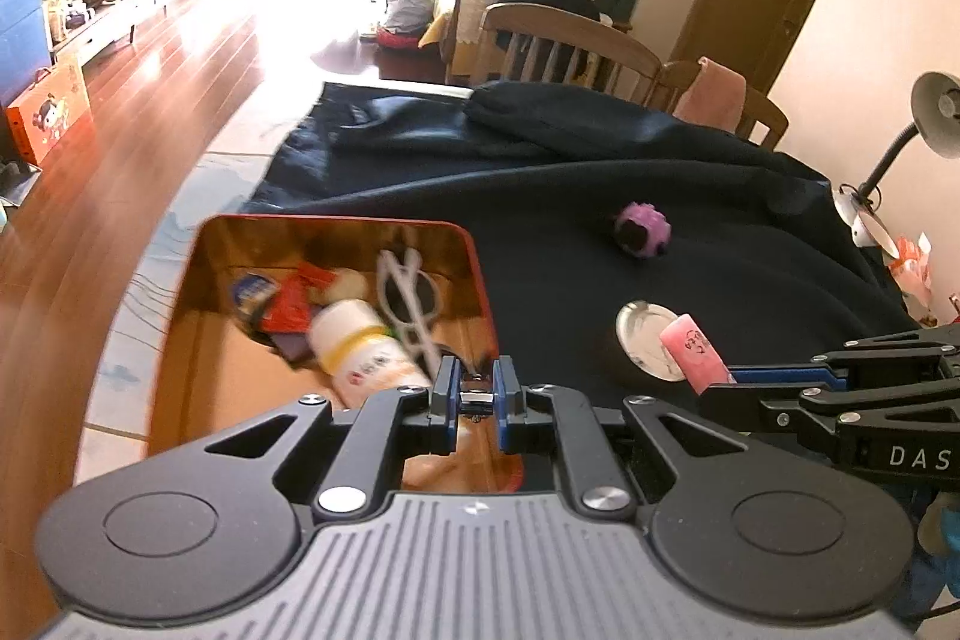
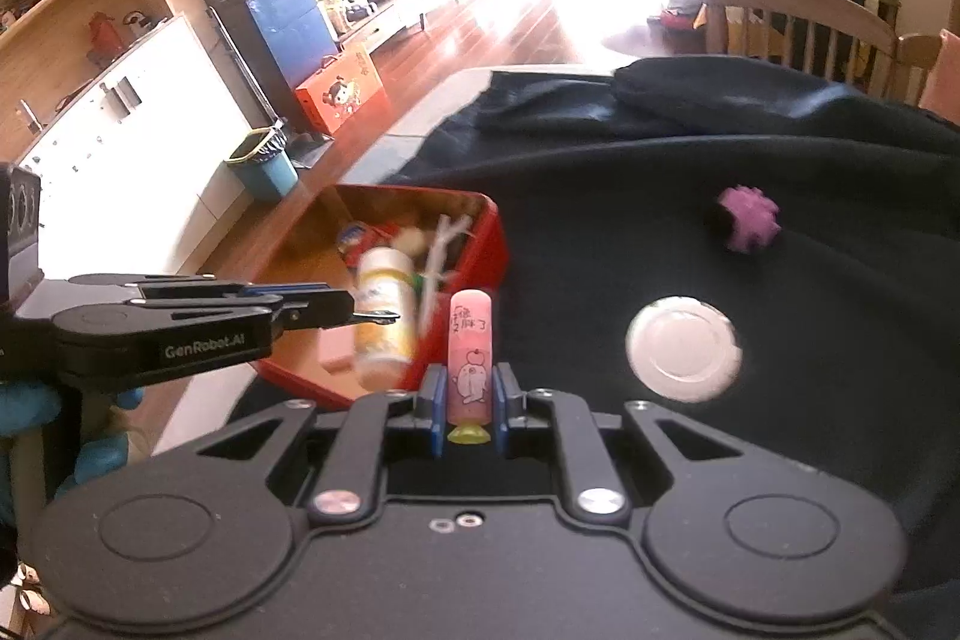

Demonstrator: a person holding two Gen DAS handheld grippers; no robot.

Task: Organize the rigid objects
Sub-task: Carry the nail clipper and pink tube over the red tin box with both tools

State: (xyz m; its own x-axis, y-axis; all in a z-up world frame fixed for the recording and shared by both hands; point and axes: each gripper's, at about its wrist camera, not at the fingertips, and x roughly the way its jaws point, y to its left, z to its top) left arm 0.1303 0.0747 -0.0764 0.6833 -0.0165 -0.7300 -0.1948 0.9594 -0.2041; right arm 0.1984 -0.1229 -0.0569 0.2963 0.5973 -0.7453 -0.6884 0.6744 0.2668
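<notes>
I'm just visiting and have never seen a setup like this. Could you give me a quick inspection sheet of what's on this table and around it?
Surface: table under a dark cloth, wrinkled.
Job's things: red tin holding a white bottle, white clips and packets; pink tube; small metal piece.
Clutter: round silver lid and purple spiky ball lying loose on the cloth.
Grippers: left gripper shut on the small metal piece; right gripper shut on the pink tube.
Cables: nothing seen.
Surroundings: wooden chairs, desk lamp, blue bin, shelves, bright window.
</notes>
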